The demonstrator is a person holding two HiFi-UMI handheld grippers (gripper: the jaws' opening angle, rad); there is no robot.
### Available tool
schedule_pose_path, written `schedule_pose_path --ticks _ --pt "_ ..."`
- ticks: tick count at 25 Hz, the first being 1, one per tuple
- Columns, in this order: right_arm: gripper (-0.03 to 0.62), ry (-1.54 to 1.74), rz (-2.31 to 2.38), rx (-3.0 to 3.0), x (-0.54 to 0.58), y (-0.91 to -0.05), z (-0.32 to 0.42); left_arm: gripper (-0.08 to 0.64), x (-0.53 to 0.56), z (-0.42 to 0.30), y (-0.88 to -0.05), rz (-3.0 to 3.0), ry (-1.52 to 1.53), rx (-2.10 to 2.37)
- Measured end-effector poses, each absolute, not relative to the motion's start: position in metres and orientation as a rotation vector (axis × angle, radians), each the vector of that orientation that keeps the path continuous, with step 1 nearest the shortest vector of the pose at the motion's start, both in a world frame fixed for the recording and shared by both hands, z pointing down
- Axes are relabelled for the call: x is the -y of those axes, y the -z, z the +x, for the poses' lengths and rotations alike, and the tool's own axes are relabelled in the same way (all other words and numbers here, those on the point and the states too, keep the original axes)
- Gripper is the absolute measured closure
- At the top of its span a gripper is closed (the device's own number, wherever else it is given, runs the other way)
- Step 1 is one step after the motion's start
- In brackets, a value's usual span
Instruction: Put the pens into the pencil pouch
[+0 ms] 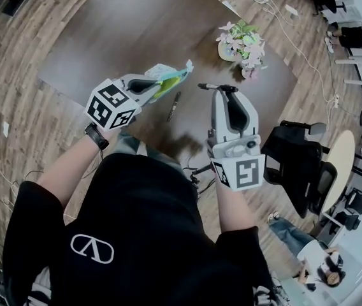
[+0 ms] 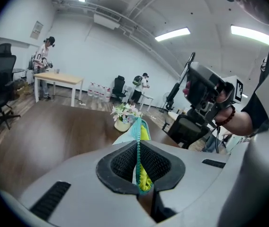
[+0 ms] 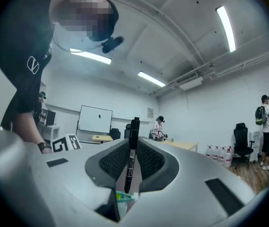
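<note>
The person is wearing a black short-sleeved T-shirt (image 1: 149, 228) with a white oval logo (image 1: 92, 248), a dark wristband (image 1: 96, 136) and a reddish bead bracelet (image 2: 225, 117). The left gripper (image 1: 162, 81) and right gripper (image 1: 224, 91) are showing pale grey shells, black ribbed pads (image 2: 120, 162) and black-and-white marker cubes (image 1: 111, 106).

- The left gripper (image 2: 139, 167) has its jaws pinched together on the pencil pouch (image 2: 142, 130), gripping it along the teal zipper edge, where yellow-green lining shows.
- The pouch sticks out ahead of the jaws, above the dark wooden table (image 2: 49, 136).
- A pot of flowers (image 2: 123, 117) stands near the table's far edge.
- At the upper right, a hand (image 2: 222, 98) wearing a bead bracelet holds up the right gripper (image 2: 196, 77).
</note>
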State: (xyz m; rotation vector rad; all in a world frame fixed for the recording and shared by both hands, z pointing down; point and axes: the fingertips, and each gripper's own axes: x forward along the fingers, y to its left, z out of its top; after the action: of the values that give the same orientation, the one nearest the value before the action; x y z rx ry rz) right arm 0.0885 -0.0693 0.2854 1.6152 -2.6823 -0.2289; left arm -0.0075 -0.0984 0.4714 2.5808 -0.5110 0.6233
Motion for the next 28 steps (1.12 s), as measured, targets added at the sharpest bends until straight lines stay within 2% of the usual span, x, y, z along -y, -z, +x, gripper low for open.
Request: schedule_pose_path --ticks 7,28 --pt "0.538 0.276 1.537 2.770 0.067 -0.284 0.050 0.545 0.096 0.012 -0.453 2.601 -0.568 0.486" --pt "0.532 0.213 1.508 2.693 0.090 -0.354 0.041 0.545 0.097 0.028 -0.423 2.602 -0.446 0.470"
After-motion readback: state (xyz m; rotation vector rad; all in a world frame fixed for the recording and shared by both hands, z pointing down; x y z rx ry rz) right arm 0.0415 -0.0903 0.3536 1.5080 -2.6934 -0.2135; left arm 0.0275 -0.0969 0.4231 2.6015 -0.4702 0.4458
